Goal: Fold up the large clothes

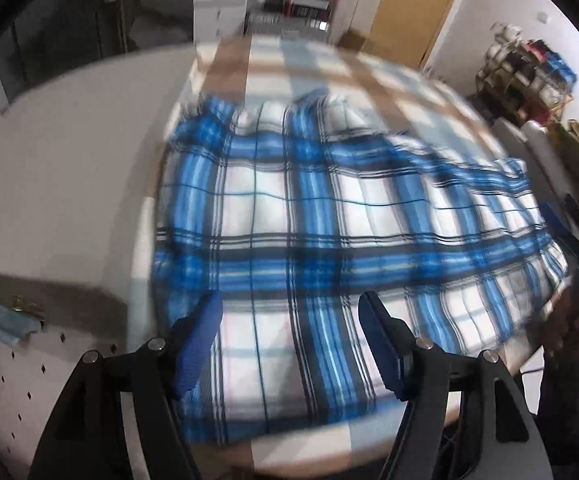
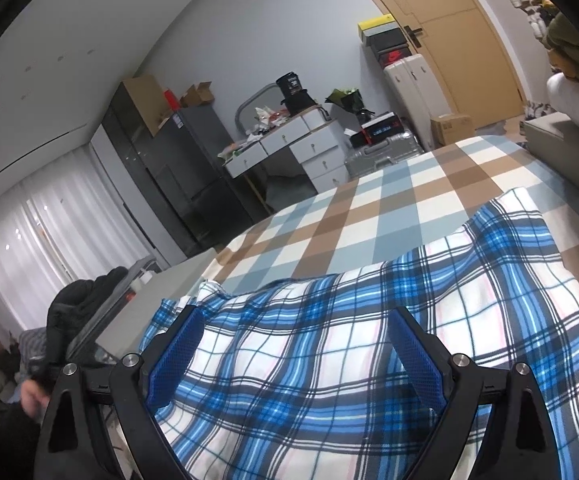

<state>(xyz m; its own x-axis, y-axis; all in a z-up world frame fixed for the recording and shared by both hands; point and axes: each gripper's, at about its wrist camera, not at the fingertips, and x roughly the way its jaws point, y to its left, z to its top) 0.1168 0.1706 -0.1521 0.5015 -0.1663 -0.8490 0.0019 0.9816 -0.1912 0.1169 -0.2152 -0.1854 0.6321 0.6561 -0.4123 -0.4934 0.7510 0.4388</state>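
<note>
a blue, white and black plaid garment lies spread over a table covered with a tan, pale-blue and white checked cloth, filling most of the near part of the surface and reaching close to the near edge. its far edge is rumpled and wavy, with bare checked cloth beyond it. the left gripper hangs above the near part of the fabric with its blue-padded fingers spread wide and nothing between them — the left view is blurred. the right gripper is likewise spread apart over the garment, its textured blue pads holding nothing. from the right view the garment's far edge rises in soft folds, and the checked cloth runs on toward the far end. beyond the table stand a white desk with drawers, a silver suitcase, a dark cabinet and a wooden door.
</note>
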